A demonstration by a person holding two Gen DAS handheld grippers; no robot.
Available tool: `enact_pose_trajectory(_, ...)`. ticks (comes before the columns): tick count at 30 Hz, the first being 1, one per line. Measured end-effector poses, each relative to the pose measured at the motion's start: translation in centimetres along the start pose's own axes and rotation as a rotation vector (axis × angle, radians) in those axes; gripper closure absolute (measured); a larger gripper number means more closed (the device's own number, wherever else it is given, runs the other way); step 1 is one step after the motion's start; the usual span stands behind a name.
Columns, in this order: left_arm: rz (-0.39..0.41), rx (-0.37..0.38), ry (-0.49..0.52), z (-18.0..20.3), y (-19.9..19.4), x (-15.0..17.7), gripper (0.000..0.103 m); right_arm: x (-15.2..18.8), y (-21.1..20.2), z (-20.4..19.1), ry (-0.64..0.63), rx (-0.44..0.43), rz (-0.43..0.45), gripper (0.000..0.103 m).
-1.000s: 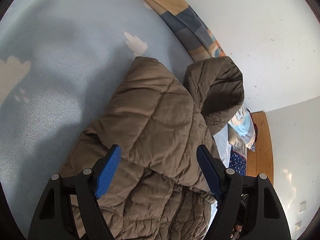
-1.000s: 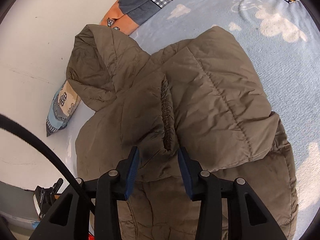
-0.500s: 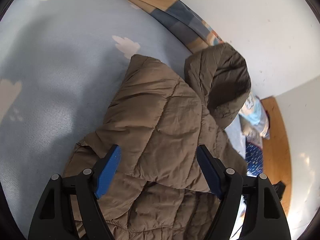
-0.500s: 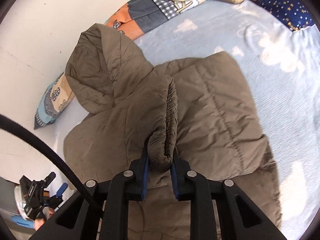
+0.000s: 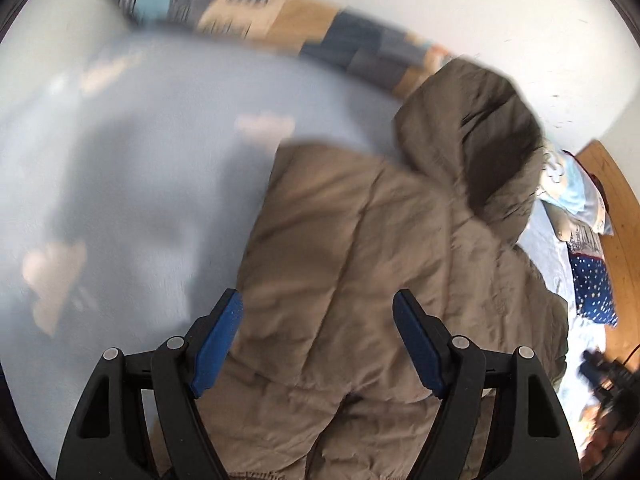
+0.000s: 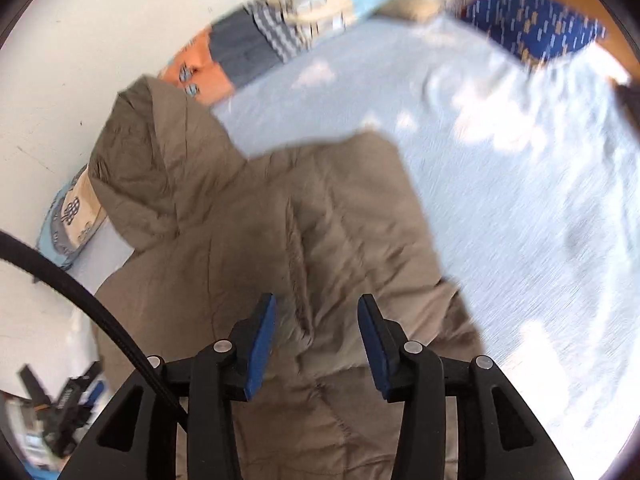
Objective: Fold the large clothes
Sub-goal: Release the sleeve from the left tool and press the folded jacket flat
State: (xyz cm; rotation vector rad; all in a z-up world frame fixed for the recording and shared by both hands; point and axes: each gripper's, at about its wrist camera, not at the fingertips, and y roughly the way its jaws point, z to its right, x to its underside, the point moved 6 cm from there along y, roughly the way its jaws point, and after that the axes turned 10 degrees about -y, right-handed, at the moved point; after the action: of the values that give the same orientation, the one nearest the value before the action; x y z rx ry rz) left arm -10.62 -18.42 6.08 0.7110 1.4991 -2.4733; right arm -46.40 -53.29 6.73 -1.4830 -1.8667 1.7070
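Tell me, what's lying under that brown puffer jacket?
The brown puffer jacket lies on a light-blue cloud-print bedsheet. Its hood overlaps a patchwork blanket. What's directly beneath stays covered.

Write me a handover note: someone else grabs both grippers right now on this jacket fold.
Left gripper: open, holding nothing, above the jacket.
Right gripper: open, fingers either side of the gathered cuff, not clamped.
Jacket: brown, puffy, lying on the blue sheet, hood toward the wall.
Done: both sleeves folded in across the body.
Left: probably fold the hood and hem over; views are blurred, so check first.
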Motion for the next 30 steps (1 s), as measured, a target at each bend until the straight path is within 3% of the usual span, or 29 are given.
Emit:
enact_pose_trajectory(4, 0.091, 0.026, 0.121, 3.4, -1.1, 0.0, 0.026, -1.1, -1.5, -2.5, -0.106, -0.055, 0.099, 0.058)
enact_pose_trajectory(7, 0.080, 0.032, 0.200, 5.8, -0.1, 1.0, 0.026, -0.9, -0.6, -5.0, -0.180, -0.091, 0.087, 0.069)
enact_pose_trajectory(10, 0.052, -0.007, 0.251, 6.6, 1.8, 1.9, 0.026, -0.8, 1.0, -6.9, -0.257, -0.062, 0.076, 0.071)
enact_pose_trajectory(14, -0.020, -0.032, 0.254, 6.2, 4.5, 2.8, 0.026, -0.1, 3.3, -7.0, -0.280, -0.040, 0.025, 0.071)
enact_pose_trajectory(20, -0.061, -0.064, 0.253, 6.2, 5.7, 3.2, 0.023, 1.1, 7.2, -5.6, -0.278, 0.001, -0.094, 0.073)
enact_pose_trajectory(30, -0.079, -0.075, 0.250, 5.7, 6.1, 3.5, 0.019, 1.4, 8.4, -5.5, -0.292, 0.028, -0.124, 0.073)
